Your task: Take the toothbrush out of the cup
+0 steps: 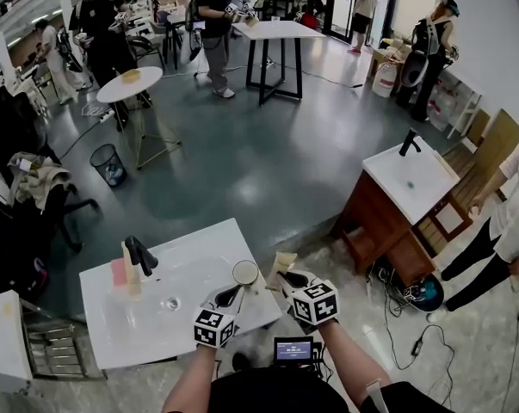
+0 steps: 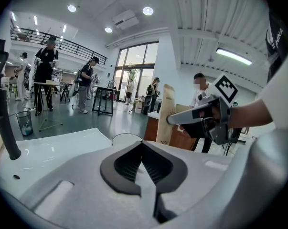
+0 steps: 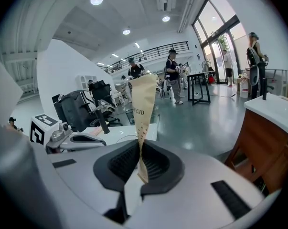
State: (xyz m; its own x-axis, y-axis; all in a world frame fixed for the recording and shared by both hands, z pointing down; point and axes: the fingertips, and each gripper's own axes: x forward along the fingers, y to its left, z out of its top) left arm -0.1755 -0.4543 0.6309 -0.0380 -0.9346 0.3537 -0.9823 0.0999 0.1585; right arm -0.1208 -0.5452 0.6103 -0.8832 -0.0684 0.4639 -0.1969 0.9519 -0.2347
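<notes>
Plainly, one cup [image 1: 245,272] stands on the white desk [image 1: 156,317], close to its right edge. One toothbrush [image 1: 282,263], in a tan paper wrap, is out of the cup. It is held upright just to the right of the cup and apart from its rim, at or just past the desk's right edge.

Two tongs are in play. The right tongs [image 1: 292,279] are clamped on the narrow lower end of the wrap, with the wide end standing above the pads. The left tongs [image 1: 229,296] have their pads together with nothing between them. They hover over the desk's front edge and point at the cup, just short of it.

One black faucet [image 1: 139,255] rises at the desk's back left, and two small items stand beside it, one pink and one pale. The basin between the faucet and the cup lies bare except for its drain. To the right of the desk the floor is open up to a second sink cabinet [image 1: 411,181], which is well apart. Behind the desk the grey floor runs wide to one bin [image 1: 109,163] and other tables, with several people standing far back.
</notes>
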